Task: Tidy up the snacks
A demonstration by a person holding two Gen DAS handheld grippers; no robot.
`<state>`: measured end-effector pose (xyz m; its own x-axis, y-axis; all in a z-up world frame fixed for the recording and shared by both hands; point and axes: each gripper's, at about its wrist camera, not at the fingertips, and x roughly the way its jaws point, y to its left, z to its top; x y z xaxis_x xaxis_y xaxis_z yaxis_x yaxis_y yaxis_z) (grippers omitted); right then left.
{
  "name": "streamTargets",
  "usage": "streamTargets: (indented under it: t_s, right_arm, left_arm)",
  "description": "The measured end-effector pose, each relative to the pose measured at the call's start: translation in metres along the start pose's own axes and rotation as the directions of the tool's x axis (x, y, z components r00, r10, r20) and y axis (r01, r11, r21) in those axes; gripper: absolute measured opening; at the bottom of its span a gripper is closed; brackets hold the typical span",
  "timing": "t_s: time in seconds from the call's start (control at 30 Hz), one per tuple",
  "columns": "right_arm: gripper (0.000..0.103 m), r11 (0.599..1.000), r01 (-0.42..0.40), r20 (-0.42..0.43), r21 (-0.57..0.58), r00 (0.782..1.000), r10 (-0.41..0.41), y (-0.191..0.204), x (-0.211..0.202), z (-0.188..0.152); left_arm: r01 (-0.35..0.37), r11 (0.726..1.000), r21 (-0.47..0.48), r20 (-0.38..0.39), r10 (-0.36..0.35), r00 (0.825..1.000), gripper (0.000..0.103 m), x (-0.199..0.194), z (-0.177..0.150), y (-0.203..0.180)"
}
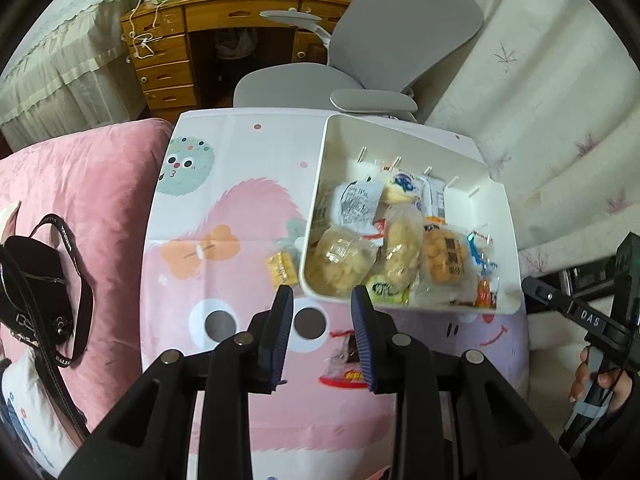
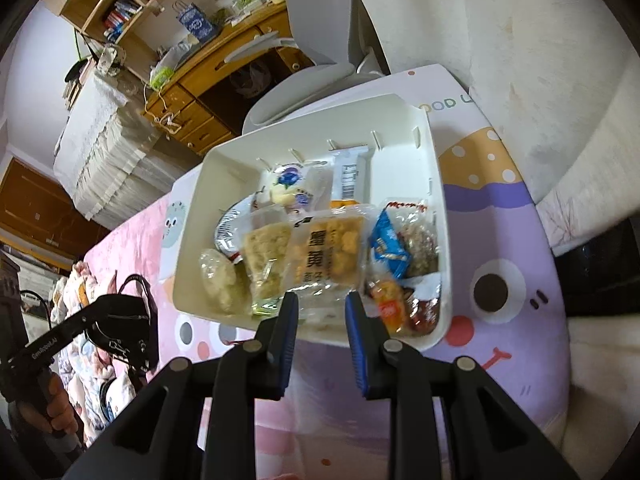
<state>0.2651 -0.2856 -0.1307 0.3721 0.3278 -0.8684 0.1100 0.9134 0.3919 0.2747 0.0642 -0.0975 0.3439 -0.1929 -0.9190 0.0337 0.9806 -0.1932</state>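
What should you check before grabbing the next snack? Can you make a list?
1. Left gripper empty, jaws open: ok.
2. Right gripper empty, jaws open: ok.
3. Snacks remain outside the bin: a yellow packet lies on the table beside the bin's left wall, and a red packet lies under the left gripper: ok, both reachable.
4. Room in the bin: its far right part looks bare: ok.
5. Bin flat on the table: cannot tell, the near edge is blurred.
6. Right gripper clear of the left one's path: ok, it hovers at the bin's near wall.
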Motion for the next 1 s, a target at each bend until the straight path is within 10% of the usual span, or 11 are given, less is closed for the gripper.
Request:
streamTargets:
  t_s: [0.7, 1.0]
  right_arm:
    - [0.04, 0.98, 0.094, 0.17, 0.175, 0.978, -0.124, 0.099, -0.005, -0.127]
    - [0.047, 0.972, 0.129, 0.133, 0.197, 0.979, -0.157, 0.12, 0.018, -0.156]
  left_arm:
    - [0.215, 0.946, 0.242, -0.074, -0.203, 0.976, 0.032, -0.006, -0.04, 0.084]
    - [0.291, 0.927, 0.236, -0.076, -0.281, 0.957, 0.051, 0.019, -0.033, 0.093]
